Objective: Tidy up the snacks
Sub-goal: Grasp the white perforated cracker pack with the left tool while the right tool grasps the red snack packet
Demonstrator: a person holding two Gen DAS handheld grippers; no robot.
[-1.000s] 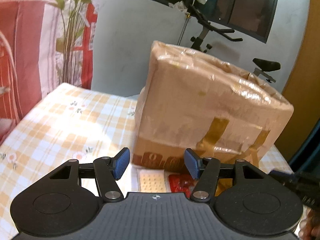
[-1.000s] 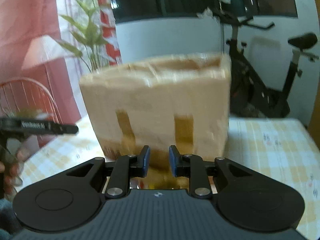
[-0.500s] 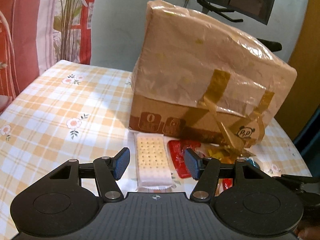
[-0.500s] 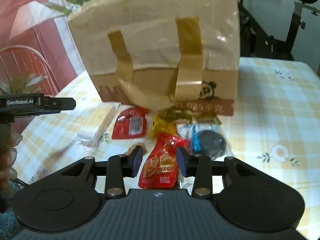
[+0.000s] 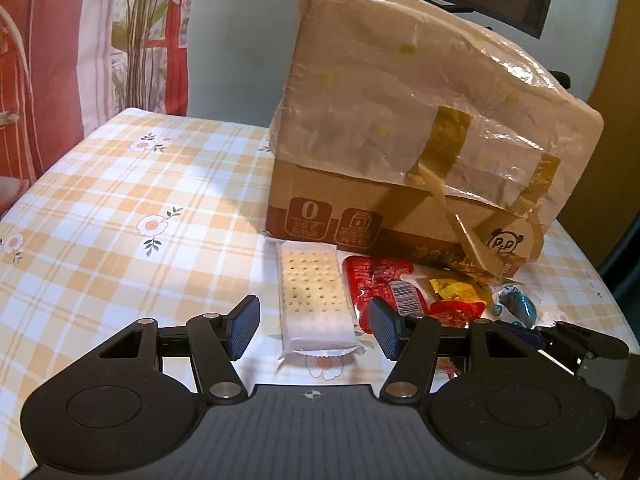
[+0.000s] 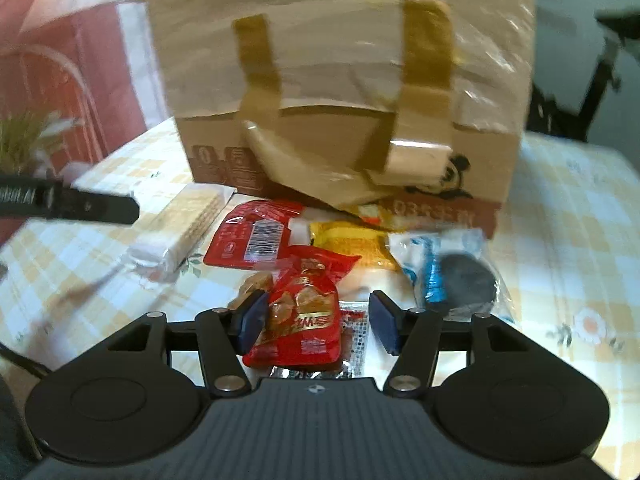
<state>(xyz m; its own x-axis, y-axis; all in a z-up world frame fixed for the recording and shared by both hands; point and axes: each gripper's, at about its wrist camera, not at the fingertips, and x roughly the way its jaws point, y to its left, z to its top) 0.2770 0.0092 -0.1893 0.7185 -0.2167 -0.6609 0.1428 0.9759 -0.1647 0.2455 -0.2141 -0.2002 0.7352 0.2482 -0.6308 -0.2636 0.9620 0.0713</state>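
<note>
Snack packets lie in front of a taped cardboard box [image 5: 420,128] on the checked tablecloth. A clear-wrapped cracker pack [image 5: 314,300] lies between the fingers of my left gripper [image 5: 314,326], which stands open without touching it. Beside it are a flat red packet [image 5: 376,286], a yellow packet [image 5: 454,292] and a blue-wrapped dark cookie [image 5: 514,304]. In the right wrist view, my right gripper [image 6: 318,322] has its jaws opening around a red snack pouch [image 6: 304,316]; the pads are not pressing it. The cracker pack [image 6: 180,228], yellow packet [image 6: 352,246] and cookie [image 6: 460,280] lie beyond.
The cardboard box [image 6: 344,92] blocks the far side of the snack pile. The tablecloth [image 5: 120,220] stretches bare to the left. A curtain and plant stand behind the table. The left gripper's finger [image 6: 80,204] reaches in from the left of the right wrist view.
Both grippers have come down toward the table, so the snacks now fill the lower views. The right gripper's jaws have spread apart around the red pouch. The left jaws kept their width.
</note>
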